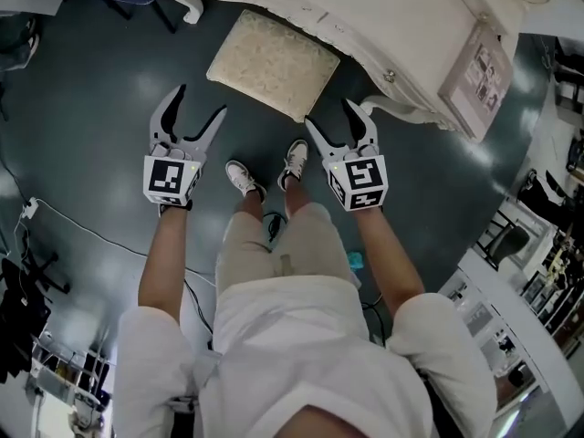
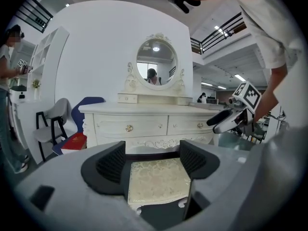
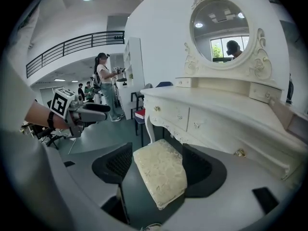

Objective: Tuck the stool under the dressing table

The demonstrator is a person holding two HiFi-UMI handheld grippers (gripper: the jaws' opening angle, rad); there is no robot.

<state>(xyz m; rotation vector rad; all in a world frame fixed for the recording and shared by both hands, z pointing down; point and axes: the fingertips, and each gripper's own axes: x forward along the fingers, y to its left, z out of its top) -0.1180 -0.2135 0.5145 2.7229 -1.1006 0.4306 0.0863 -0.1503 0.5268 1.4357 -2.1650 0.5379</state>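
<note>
Cream brocade covers the seat of the stool (image 1: pixel 274 60), which stands on the dark floor in the upper middle of the head view. Its far edge is near the front of the white dressing table (image 1: pixel 415 39) and most of the seat is out in the open, set at a slant to the table's front. The step in hand looks like the approach, with the push not yet begun. The left gripper (image 1: pixel 201 108) sits at the lower left of the stool, clearly apart from it. The right gripper (image 1: pixel 330 115) sits at the lower right, with 1 fingertip close to the seat's near corner in the picture. Each gripper view shows its 2 jaws spread wide with nothing between the pads. The cushion shows in the gap beyond them, lower centre of both frames, so both tools are empty and neither appears to touch the stool. The person's white shoes (image 1: pixel 265 173) stand between the 2 grippers, just below the seat. In the left gripper view the dark opening under the table's carved apron lies straight behind the cushion. The next move probably calls for bringing both grippers onto the seat's near edge or sides. They would then square the stool to the table and slide it evenly into that opening, keeping its legs clear of the table's curved legs.
</note>
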